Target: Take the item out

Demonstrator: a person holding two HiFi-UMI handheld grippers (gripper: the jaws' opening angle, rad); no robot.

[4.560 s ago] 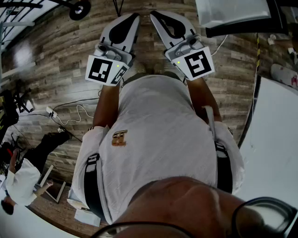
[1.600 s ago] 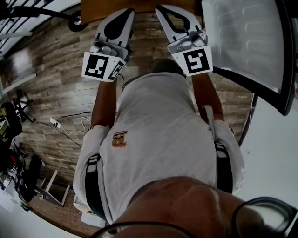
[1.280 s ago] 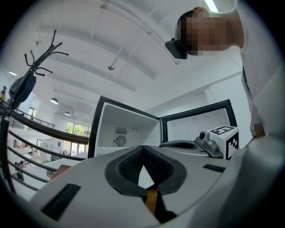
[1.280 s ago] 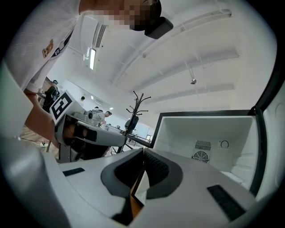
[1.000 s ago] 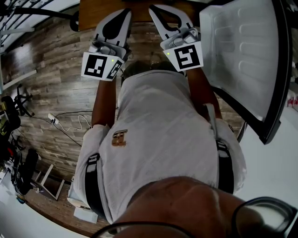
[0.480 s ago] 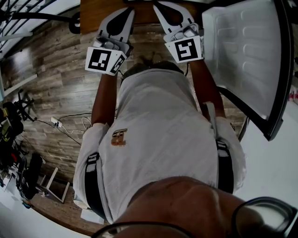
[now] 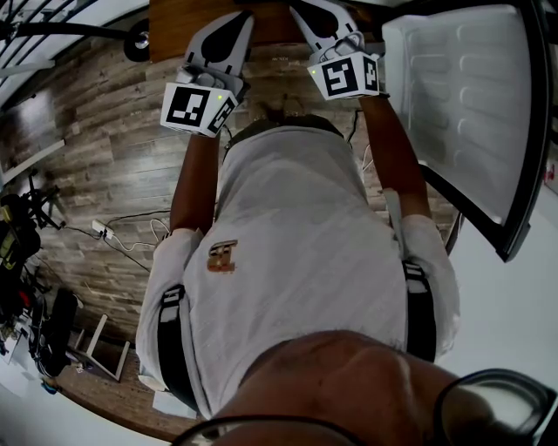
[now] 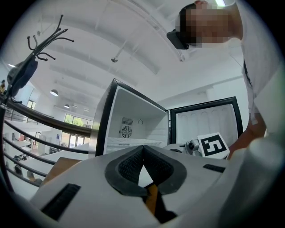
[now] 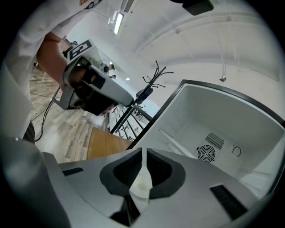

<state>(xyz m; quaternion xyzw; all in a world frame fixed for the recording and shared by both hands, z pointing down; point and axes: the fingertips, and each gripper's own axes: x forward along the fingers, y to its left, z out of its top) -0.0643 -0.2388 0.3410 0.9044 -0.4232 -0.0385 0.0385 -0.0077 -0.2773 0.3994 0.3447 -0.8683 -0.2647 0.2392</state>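
Observation:
A small fridge (image 8: 133, 127) stands open ahead, white inside, with a shelf (image 8: 127, 141) and a round fan vent (image 9: 206, 153) on its back wall. No item shows inside it from these angles. Its door (image 7: 462, 113) hangs open at the right. My left gripper (image 7: 228, 35) is held in front of the fridge, its jaws together with nothing in them. My right gripper (image 7: 321, 10) reaches further forward toward the opening, jaws almost touching and empty. The right gripper's marker cube (image 8: 216, 146) shows beside the door in the left gripper view.
A brown wooden surface (image 7: 196, 22) lies beside the fridge at the left. A black railing (image 9: 122, 118) and a coat stand (image 9: 153, 78) rise behind it. Cables and a power strip (image 7: 100, 231) lie on the wood-plank floor (image 7: 113, 148) to the left.
The fridge and its open door have come into the head view at the right. Both grippers have moved forward, the right one further, its tips now at the frame's top edge.

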